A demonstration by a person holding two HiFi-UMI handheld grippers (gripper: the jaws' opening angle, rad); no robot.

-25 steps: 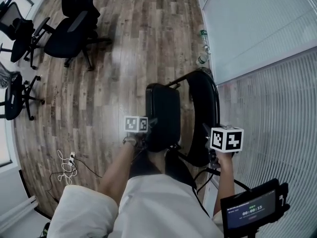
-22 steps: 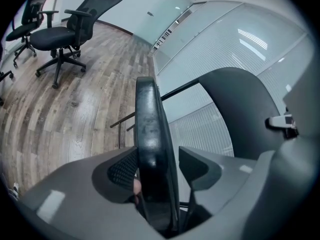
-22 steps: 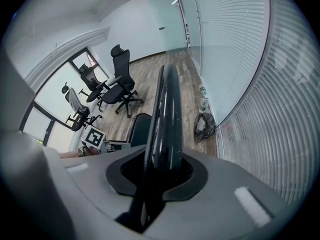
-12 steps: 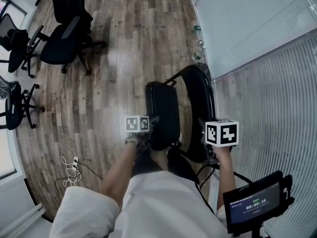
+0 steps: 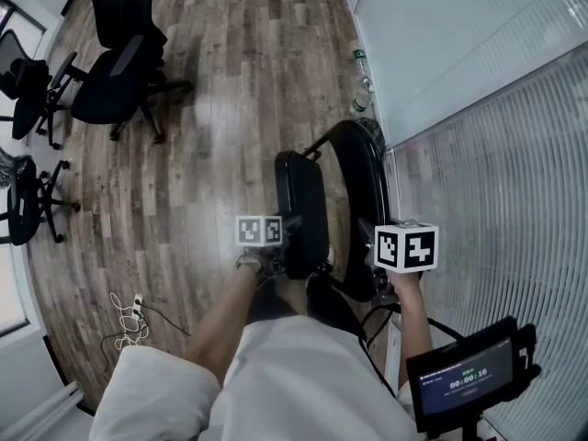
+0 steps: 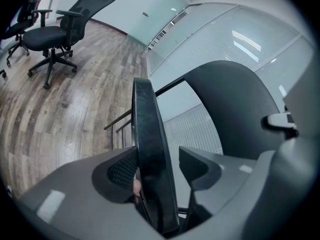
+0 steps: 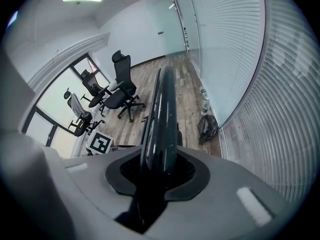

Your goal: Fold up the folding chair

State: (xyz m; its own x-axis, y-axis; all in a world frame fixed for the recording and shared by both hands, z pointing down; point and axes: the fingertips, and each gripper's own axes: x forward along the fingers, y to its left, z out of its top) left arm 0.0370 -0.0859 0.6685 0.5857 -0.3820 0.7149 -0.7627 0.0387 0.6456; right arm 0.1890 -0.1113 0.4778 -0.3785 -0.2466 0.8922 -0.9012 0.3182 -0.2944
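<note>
The black folding chair stands by the blinds. Its seat [image 5: 303, 205] is tipped up on edge, close beside the rounded backrest [image 5: 358, 191]. My left gripper [image 5: 287, 237] is at the seat's near edge. In the left gripper view the seat [image 6: 147, 134] runs between the open fingers of the left gripper [image 6: 157, 166]: it leans on the left finger, and a gap shows at the right one. My right gripper [image 5: 375, 248] holds the backrest's rim [image 7: 162, 109]. The right gripper [image 7: 159, 171] has just been opening a little, and its pads still touch the rim on both sides.
Black office chairs [image 5: 119, 62] stand at the far left on the wooden floor. Bottles [image 5: 360, 62] and a dark bag [image 7: 206, 126] sit along the glass wall. The blinds [image 5: 496, 200] are close on the right. A white cable [image 5: 129, 315] lies near the left. A small screen [image 5: 469, 379] hangs at lower right.
The seat has swung up, stands narrower and sits closer to the backrest. My left gripper moved right with it. The right gripper has stayed on the backrest.
</note>
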